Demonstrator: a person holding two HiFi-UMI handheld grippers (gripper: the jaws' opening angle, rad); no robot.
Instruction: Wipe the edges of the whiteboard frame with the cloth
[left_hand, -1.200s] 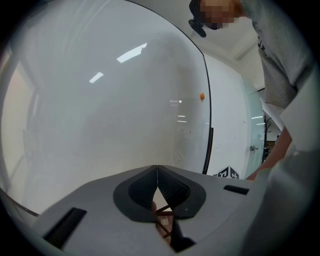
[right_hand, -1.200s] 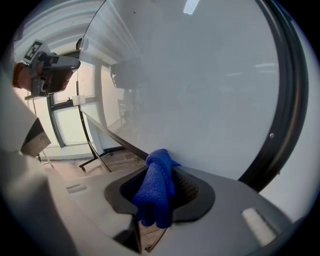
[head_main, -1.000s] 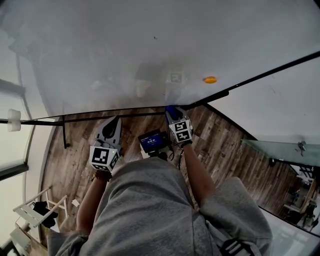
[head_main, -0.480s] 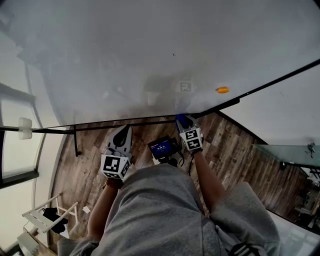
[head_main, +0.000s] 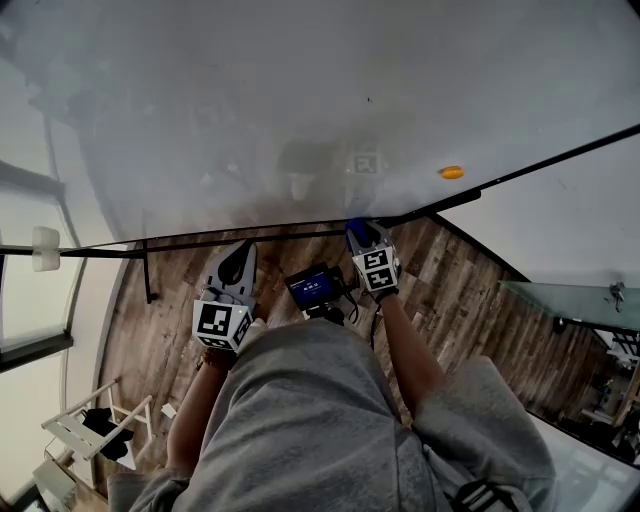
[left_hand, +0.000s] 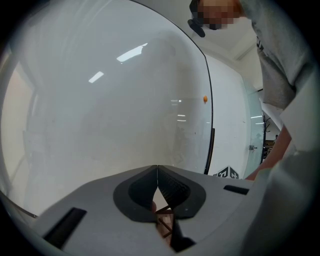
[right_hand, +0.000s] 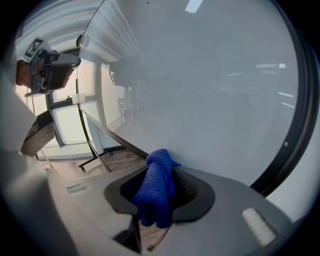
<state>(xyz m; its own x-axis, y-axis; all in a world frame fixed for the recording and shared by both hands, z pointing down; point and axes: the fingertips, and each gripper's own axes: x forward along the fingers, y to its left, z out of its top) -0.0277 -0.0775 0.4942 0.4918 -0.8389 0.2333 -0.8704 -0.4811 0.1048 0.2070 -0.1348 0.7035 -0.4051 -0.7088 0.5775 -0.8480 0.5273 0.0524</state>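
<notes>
The whiteboard (head_main: 300, 90) fills the upper head view, with its thin black bottom frame edge (head_main: 240, 236) running across and a black side edge (head_main: 560, 160) rising to the right. My right gripper (head_main: 356, 230) is shut on a blue cloth (right_hand: 159, 190), and the cloth's tip touches the board just above the bottom frame near the lower right corner. My left gripper (head_main: 241, 252) is shut and holds nothing; it hangs just below the bottom edge. The black frame edge (right_hand: 117, 139) also runs leftward in the right gripper view.
An orange magnet (head_main: 451, 172) sits on the board near its right edge. A black stand leg (head_main: 146, 270) drops from the frame to the wooden floor (head_main: 460, 300). A small device with a blue screen (head_main: 312, 286) hangs at the person's chest. A glass panel (head_main: 580, 300) stands at right.
The view has shifted a little, so the board and frame sit slightly differently. Both grippers keep their places at the bottom edge, the right still holding the cloth.
</notes>
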